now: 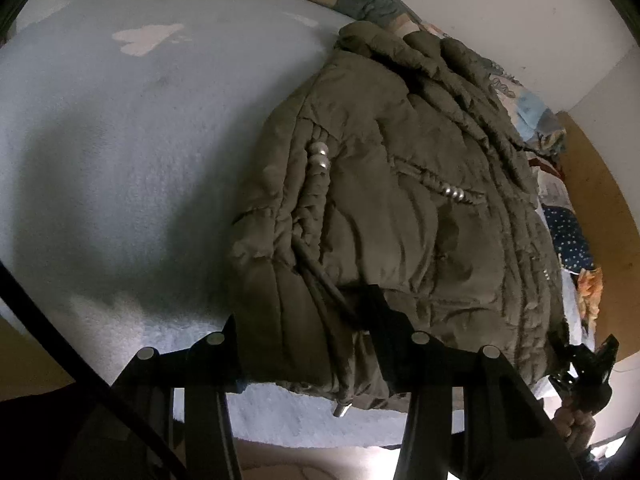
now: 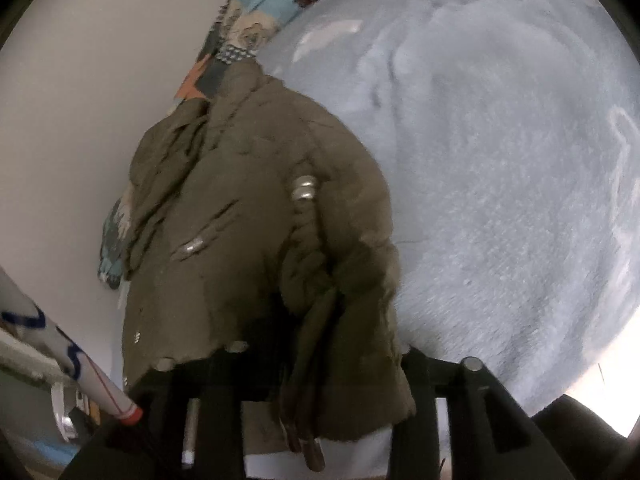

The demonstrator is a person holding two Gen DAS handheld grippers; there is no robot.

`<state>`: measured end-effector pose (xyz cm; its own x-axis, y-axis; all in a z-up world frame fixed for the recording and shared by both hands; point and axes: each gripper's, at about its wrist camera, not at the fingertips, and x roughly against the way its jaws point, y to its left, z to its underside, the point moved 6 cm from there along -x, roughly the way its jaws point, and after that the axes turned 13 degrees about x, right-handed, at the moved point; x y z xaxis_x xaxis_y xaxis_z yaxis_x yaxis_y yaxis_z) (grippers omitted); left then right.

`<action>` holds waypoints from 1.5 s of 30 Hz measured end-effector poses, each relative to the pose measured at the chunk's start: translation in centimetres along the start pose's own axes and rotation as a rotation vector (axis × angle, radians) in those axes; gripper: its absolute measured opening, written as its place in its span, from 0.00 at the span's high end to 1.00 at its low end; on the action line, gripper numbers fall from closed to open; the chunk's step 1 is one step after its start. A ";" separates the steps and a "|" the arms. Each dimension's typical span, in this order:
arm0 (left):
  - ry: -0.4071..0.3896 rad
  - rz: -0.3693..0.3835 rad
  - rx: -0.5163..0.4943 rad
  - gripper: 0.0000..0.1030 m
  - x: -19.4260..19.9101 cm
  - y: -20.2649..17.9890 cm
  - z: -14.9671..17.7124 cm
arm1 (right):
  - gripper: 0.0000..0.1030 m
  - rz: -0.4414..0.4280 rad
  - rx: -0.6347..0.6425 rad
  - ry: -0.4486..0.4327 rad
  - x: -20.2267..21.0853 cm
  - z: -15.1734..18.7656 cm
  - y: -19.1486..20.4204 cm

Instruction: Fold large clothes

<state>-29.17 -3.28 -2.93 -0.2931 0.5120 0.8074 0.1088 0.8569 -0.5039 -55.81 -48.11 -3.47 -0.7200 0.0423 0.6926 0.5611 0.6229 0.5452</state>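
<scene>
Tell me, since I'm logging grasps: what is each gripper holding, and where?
Both appear to hold the olive padded jacket by its near hem: left gripper one corner, right gripper the other.

Olive jacket (image 1: 400, 208): quilted, puckered cloth with a dull sheen, shiny metal snaps (image 1: 319, 154) and a metal-tipped drawcord (image 1: 341, 410). Pale blue bed cover (image 1: 140, 160): fuzzy, matt fleece. Printed patchwork quilt (image 2: 248, 32): soft cloth. Left tool (image 1: 306, 336) and right tool (image 2: 320, 356): matt black plastic, bright metal pins.
</scene>
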 end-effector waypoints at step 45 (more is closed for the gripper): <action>-0.358 0.206 -0.309 0.81 15.1 -10.1 -7.4 | 0.85 -0.341 0.194 -0.302 13.9 -9.5 12.2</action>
<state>-27.70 -3.76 16.59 -0.5374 0.6656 0.5178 0.4580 0.7459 -0.4835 -55.10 -47.33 17.32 -0.9516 0.0176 0.3068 0.2074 0.7735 0.5989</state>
